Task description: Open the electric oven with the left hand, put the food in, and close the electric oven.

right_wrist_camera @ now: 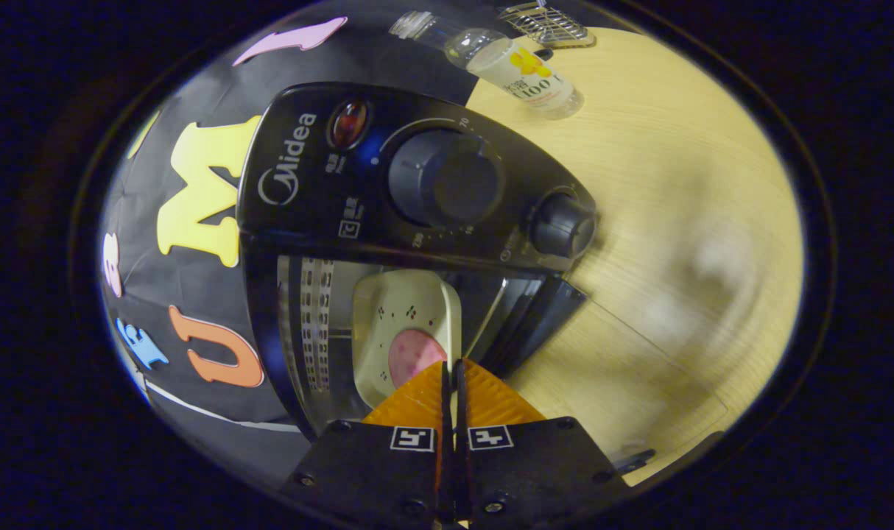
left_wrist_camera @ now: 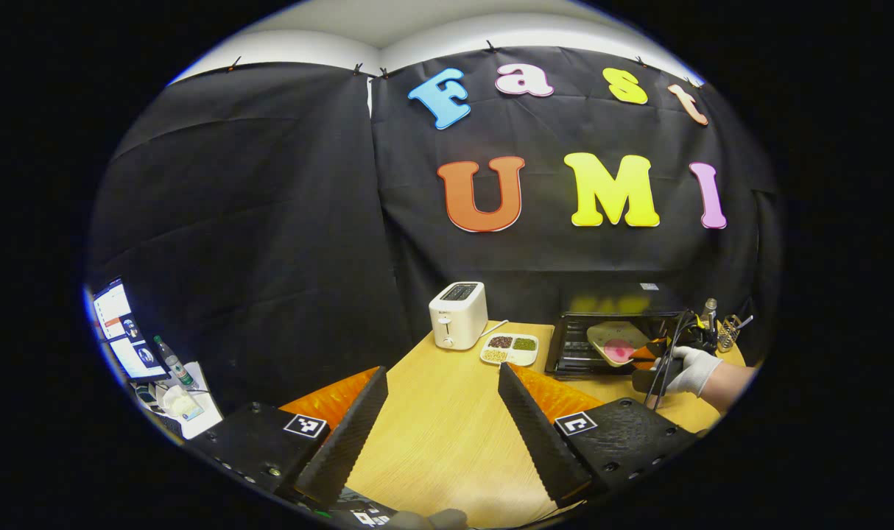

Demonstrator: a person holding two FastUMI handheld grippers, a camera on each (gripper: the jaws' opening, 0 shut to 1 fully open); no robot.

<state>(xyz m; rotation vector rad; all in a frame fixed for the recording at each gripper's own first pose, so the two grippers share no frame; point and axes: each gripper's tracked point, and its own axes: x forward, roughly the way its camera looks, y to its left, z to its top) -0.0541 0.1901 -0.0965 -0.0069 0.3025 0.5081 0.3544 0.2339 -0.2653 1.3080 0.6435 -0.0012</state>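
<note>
The black electric oven [left_wrist_camera: 616, 300] stands at the table's back right with its door [left_wrist_camera: 574, 355] down. A cream plate [right_wrist_camera: 406, 309] carrying a pink round piece of food [right_wrist_camera: 412, 355] sits tilted in the oven's mouth. My right gripper [right_wrist_camera: 451, 366] is shut on the plate's near rim. In the left gripper view a gloved hand [left_wrist_camera: 694, 370] holds that gripper at the plate [left_wrist_camera: 615, 343]. My left gripper [left_wrist_camera: 442, 370] hovers open over the middle of the table, well left of the oven, with nothing between its fingers.
A white toaster [left_wrist_camera: 458, 315] and a divided dish of grains [left_wrist_camera: 511, 349] stand left of the oven. A bottle [right_wrist_camera: 517, 70] and a wire holder [right_wrist_camera: 546, 22] stand beyond the oven's knob panel [right_wrist_camera: 447, 177]. Monitors [left_wrist_camera: 123, 331] sit off the wooden table [left_wrist_camera: 447, 442] at far left.
</note>
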